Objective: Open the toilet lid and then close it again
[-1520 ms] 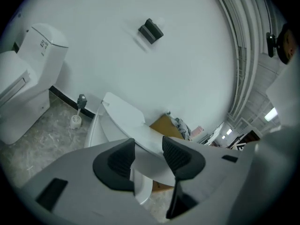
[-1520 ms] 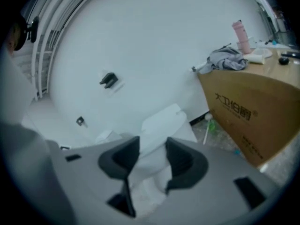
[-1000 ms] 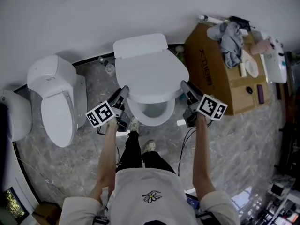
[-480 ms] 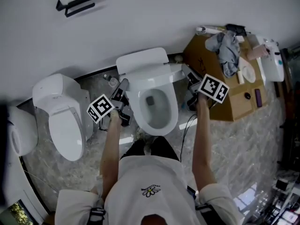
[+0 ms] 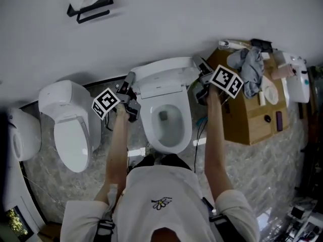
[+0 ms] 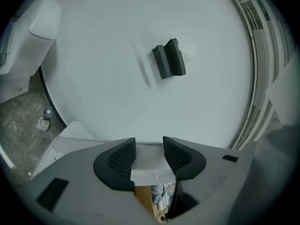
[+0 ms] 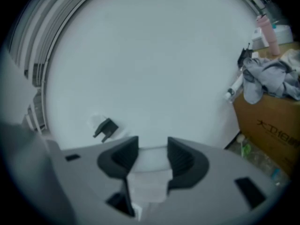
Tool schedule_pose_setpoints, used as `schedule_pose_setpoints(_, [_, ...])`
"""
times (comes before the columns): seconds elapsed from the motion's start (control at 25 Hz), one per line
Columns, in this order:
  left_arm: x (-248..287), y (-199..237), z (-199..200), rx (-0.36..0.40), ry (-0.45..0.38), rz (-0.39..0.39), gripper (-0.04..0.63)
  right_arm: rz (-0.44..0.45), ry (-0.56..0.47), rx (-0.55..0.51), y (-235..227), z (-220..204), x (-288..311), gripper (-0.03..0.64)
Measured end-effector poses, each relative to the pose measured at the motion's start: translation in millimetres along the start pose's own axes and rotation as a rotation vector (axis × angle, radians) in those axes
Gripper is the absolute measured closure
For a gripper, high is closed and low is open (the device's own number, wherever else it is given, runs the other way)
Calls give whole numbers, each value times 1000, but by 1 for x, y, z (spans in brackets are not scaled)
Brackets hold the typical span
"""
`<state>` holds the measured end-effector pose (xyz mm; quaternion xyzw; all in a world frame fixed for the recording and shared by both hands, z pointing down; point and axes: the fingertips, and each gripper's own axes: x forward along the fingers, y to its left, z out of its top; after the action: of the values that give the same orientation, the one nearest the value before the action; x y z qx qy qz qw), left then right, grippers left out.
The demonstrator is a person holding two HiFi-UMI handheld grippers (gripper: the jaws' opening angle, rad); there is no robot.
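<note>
The white toilet (image 5: 151,132) stands in the middle of the head view with its bowl exposed. Its lid (image 5: 162,79) is raised almost upright against the tank by the wall. My left gripper (image 5: 130,82) holds the lid's left edge and my right gripper (image 5: 199,67) its right edge. In the left gripper view the lid's white edge (image 6: 147,167) fills the gap of the left gripper (image 6: 147,146), whose jaws are closing on it. In the right gripper view the lid edge (image 7: 151,161) sits between the pads of the right gripper (image 7: 152,146).
A second white toilet (image 5: 70,130) with its lid down stands to the left, and another white fixture (image 5: 17,135) at the far left. A cardboard box (image 5: 252,117) with clothes and bottles on top stands close on the right. A black holder (image 5: 91,6) hangs on the wall.
The lid has swung up from low over the bowl to nearly upright. Both grippers rose and moved toward the wall with it, and the bowl now shows.
</note>
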<state>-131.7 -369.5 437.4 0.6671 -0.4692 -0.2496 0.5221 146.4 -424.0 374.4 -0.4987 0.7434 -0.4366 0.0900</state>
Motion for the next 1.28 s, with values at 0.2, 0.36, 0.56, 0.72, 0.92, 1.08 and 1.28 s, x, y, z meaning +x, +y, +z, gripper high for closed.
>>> schedule_pose_setpoints(0.2, [24,3,23,14,-26,14,399,15,21,-35,2,15,35,411])
schedule_pose_setpoints(0.36, [42,5,37,19,-40,28,400,11,40,-73,2,26,60,419])
schedule_pose_setpoints(0.56, [58,7,48,20,-45,39,400,-10,44,-75,0,35,82,419])
schedule_pose_setpoints(0.72, [69,10,57,21,-43,49,400,-23,49,-75,-1,41,98,419])
schedule_pose_setpoints(0.92, [83,13,67,24,-33,65,400,-36,63,-68,-3,48,116,419])
schedule_pose_setpoints(1.08, [91,16,74,22,-33,74,400,-47,70,-67,-4,51,128,419])
schedule_pose_setpoints(1.28, [97,16,78,24,-39,63,400,-50,70,-65,-5,54,135,419])
